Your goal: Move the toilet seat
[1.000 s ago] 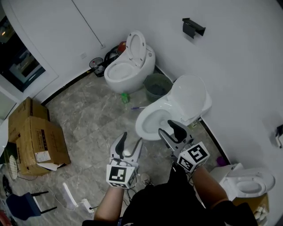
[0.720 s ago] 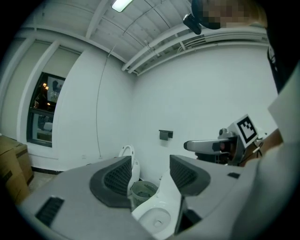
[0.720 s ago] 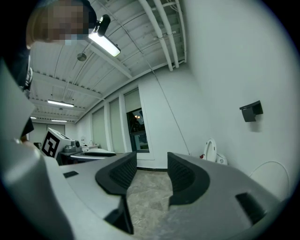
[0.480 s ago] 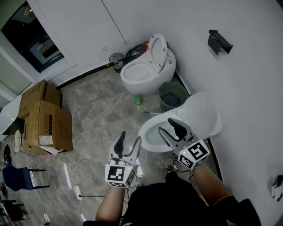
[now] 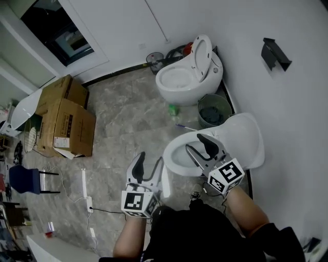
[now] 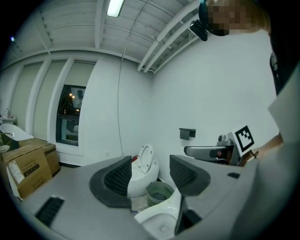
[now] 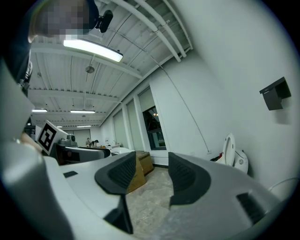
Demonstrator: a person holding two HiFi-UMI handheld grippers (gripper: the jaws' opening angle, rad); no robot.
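- Head view — left gripper (image 5: 150, 162) spread wide beside the toilet bowl (image 5: 177, 156); right gripper (image 5: 197, 144) wide above it; toilet seat (image 5: 245, 138) raised toward the wall.
- Left gripper view — jaws apart, empty; waste bin (image 6: 159, 191) beyond.
- Right gripper view — jaws just opening, nothing between.

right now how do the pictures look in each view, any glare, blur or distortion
Head view: even soft light, sharp, mild wide-angle bowing, near toilet clearly exposed. Left gripper view: heavy fisheye, dark corners, ceiling lamp blown out. Right gripper view: same fisheye, strip light glares.
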